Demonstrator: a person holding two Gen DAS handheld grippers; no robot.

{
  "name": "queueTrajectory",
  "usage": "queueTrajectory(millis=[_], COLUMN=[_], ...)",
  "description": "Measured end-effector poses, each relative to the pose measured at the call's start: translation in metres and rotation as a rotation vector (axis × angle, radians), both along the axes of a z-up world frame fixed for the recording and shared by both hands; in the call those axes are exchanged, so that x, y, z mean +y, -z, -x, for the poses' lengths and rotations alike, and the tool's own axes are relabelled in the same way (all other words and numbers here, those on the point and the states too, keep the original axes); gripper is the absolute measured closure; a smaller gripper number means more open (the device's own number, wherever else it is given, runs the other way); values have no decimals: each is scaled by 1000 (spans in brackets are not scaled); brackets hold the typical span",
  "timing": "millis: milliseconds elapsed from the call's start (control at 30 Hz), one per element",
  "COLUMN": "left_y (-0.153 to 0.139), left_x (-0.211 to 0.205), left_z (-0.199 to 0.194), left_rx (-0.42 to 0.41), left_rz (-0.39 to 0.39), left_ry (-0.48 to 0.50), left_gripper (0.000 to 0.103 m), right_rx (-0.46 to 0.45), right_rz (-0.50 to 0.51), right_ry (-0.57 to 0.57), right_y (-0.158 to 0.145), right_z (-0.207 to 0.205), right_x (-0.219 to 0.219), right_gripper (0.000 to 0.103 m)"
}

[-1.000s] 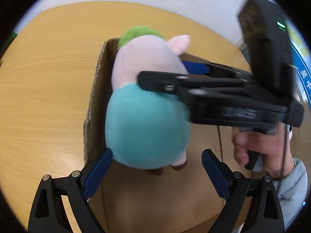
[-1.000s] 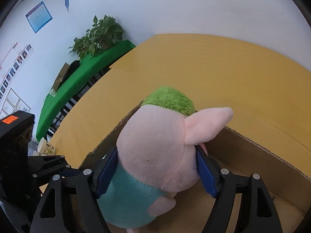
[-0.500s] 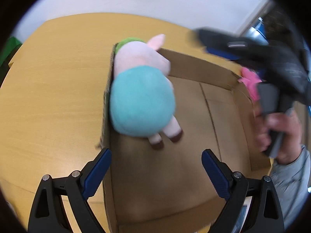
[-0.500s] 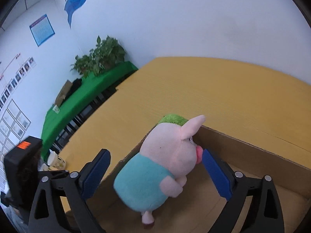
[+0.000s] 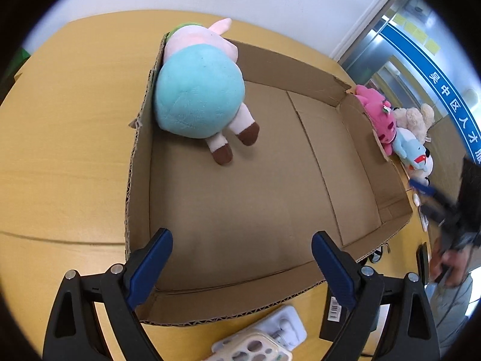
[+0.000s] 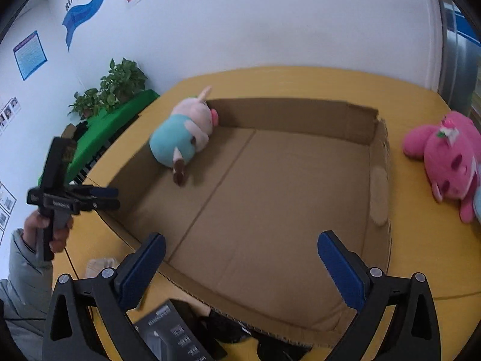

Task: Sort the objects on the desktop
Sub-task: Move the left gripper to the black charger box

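Right gripper angled down over cardboard box, jaws opening wide, empty; left gripper likewise spread, empty.

You see matt corrugated cardboard box, raw fluted edges; fuzzy cloth pig plush; smooth wood-look tabletop; gripper pads: matt blue, rubbery-looking.

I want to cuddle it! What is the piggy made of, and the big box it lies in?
The piggy looks like soft fuzzy plush: matte, puffy and rounded. The box looks like plain brown corrugated cardboard: wavy layers show along its cut edges.
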State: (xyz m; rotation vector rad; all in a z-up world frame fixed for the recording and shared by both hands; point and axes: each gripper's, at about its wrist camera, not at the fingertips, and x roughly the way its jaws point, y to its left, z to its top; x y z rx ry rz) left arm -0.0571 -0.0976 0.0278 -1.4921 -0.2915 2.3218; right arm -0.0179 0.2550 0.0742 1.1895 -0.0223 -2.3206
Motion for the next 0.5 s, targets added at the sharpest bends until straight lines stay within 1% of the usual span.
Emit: queueTrajectory(millis=[100,200,367,467,500], left_y=[2,3,5,3,2], left_x=[2,7,12,12,11], left_z=[-4,-5,-4,-5,-6], left_rx=[7,32,57,64,60], left_rz=[10,33,80,88,79], left_ry=[-6,-12,-32,-41,-54], left_gripper=[9,9,9,9,9], right_rx=[-46,-86,-69,-58,-50], right_rz=[-4,-19,-8,-8,-13], right_ry=[32,74,63,65,70], right_y=[31,53,55,55,54], right_z=[-8,-8,-14,-18,-17], right_x=[9,15,19,18,15], right_gripper=[0,1,1,1,1])
